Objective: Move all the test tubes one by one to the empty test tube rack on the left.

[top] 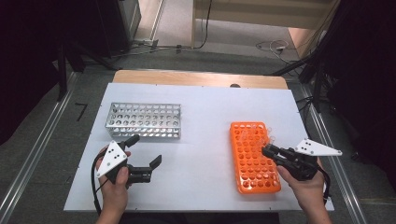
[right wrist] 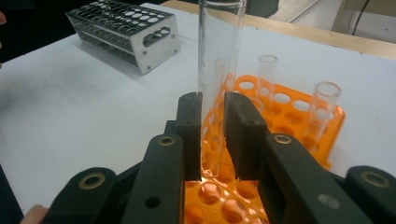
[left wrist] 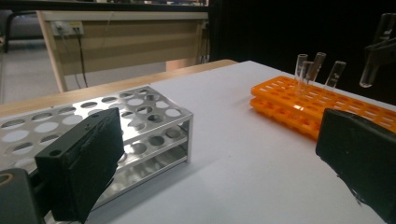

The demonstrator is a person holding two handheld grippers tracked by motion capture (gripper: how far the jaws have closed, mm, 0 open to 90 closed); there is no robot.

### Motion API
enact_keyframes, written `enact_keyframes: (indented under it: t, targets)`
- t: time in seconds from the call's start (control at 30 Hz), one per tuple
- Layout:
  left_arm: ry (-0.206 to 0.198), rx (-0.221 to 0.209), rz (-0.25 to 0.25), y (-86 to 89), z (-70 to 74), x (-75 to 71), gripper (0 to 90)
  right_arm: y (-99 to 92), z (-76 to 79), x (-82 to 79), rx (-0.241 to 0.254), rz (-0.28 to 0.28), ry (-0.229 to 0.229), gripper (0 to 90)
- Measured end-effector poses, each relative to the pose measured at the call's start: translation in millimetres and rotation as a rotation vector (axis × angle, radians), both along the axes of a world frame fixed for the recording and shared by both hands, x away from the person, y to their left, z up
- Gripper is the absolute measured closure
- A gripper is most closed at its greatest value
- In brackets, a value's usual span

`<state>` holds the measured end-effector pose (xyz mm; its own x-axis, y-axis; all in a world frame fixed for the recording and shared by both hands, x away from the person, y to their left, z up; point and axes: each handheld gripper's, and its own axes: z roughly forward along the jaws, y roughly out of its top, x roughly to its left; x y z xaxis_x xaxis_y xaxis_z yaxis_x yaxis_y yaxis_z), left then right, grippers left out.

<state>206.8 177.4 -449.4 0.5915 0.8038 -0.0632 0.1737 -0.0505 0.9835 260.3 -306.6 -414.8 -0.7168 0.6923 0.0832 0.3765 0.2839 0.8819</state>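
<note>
Clear glass test tube (right wrist: 219, 70), upright and pinched in the right hand-held gripper (right wrist: 212, 135) over the orange plastic rack (top: 252, 158), faces the perforated metal rack (top: 144, 120) leftward across the counter, nearer the spread left hand-held gripper (top: 144, 154).

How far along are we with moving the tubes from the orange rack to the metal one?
Nothing looks delivered: the metal rack shows empty holes. In hand: the right gripper is shut on one glass tube, lifted clear above the orange rack. The left gripper is open and idle beside the metal rack. Left to do: carry this tube across, then about three more tubes standing in the orange rack's far end.
</note>
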Motion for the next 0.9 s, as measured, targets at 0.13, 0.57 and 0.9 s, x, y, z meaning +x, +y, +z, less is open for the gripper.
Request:
enact_keyframes:
  t: [0.13,0.57,0.9]
  targets:
    - [0.009,-0.005,-0.041,-7.3,5.5,2.5,1.1,16.5,4.4,2.1,-0.015,0.037,-0.010,74.2]
    - [0.038,0.003,-0.135,-36.1,22.6,26.4,1.1,59.0,10.2,14.9,-0.036,0.127,-0.022,74.2]
    - [0.081,0.016,-0.184,-58.7,31.2,50.8,3.7,84.9,14.1,32.6,-0.060,0.173,-0.032,74.2]
